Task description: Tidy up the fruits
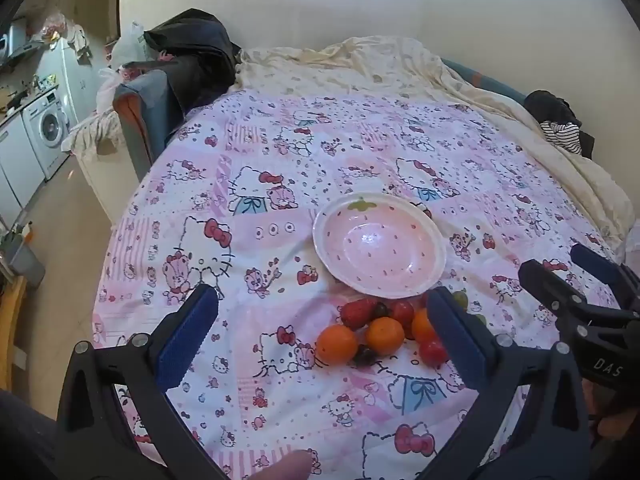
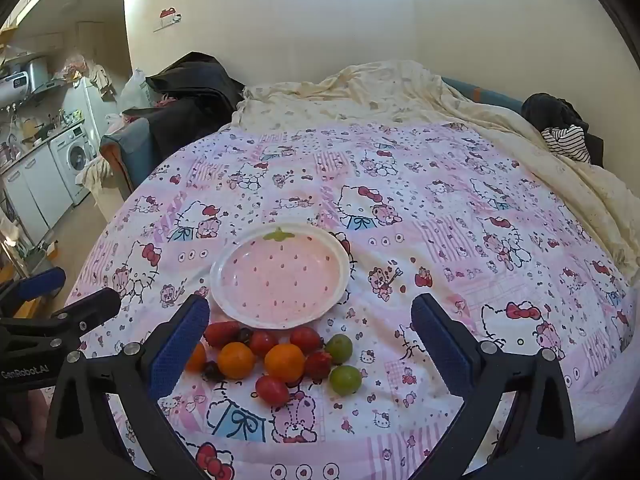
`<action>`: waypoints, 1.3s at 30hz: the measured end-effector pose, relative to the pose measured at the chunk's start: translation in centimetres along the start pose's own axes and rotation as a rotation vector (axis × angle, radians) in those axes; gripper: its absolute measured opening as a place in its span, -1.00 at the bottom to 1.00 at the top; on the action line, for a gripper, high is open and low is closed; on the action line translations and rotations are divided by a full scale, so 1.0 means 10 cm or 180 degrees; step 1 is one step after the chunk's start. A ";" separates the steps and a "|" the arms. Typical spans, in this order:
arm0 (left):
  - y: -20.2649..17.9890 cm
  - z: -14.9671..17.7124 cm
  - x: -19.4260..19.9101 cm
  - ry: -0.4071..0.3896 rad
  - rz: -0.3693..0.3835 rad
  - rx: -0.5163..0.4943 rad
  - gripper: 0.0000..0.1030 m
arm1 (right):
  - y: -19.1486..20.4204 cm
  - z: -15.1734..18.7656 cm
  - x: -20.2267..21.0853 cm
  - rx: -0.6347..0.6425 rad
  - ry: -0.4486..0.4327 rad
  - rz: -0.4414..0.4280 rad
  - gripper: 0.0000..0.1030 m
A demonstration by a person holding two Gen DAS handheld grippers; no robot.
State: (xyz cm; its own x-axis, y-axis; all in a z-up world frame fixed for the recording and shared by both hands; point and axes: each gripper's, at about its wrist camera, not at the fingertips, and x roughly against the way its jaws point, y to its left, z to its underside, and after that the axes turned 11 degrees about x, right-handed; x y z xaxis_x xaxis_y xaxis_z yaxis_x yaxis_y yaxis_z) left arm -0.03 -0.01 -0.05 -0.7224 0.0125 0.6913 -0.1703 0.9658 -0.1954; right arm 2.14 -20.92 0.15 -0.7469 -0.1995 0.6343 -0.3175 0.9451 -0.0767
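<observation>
Both the left gripper (image 1: 320, 332) and right gripper (image 2: 310, 340) hang with jaws spread wide and empty over the bedspread (image 2: 440, 216), where the fruit pile (image 2: 276, 356) lies just near of the empty pink plate (image 2: 280, 276).

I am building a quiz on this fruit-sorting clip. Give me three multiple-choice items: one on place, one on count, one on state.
1. Where does the pile of fruit lie?
A. in the dish
B. on the cloth beside the dish
C. on the floor

2. How many round green fruits are there?
A. two
B. five
C. none

3. The pink strawberry-patterned dish is
A. overturned
B. full
C. empty

Answers:
1 B, the fruit sits on the cartoon-cat patterned cloth at the dish's near rim.
2 A, the right wrist view shows two.
3 C, its whole inside is bare.
</observation>
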 end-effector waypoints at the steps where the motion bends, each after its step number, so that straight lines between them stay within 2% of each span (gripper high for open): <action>1: 0.00 0.01 0.00 0.0007 -0.0021 0.0000 1.00 | 0.00 0.00 0.00 -0.0003 0.0003 0.0001 1.00; 3: -0.02 -0.04 -0.02 0.0070 -0.0050 -0.0017 1.00 | -0.01 0.00 0.00 -0.0008 0.0014 -0.0006 1.00; 13: -0.06 0.02 0.01 -0.0021 -0.0034 0.0014 1.00 | -0.01 0.00 0.01 -0.0014 0.0003 -0.0022 1.00; 39: 0.02 -0.05 0.03 -0.0035 -0.0001 0.0076 1.00 | -0.01 0.01 -0.01 -0.0014 0.0011 -0.0015 1.00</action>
State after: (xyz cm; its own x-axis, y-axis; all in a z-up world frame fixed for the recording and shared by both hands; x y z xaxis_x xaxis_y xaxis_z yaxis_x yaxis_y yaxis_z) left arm 0.09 0.29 0.47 -0.7296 0.0092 0.6838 -0.1865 0.9593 -0.2119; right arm 2.18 -21.04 0.00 -0.7435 -0.2030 0.6372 -0.3185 0.9453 -0.0705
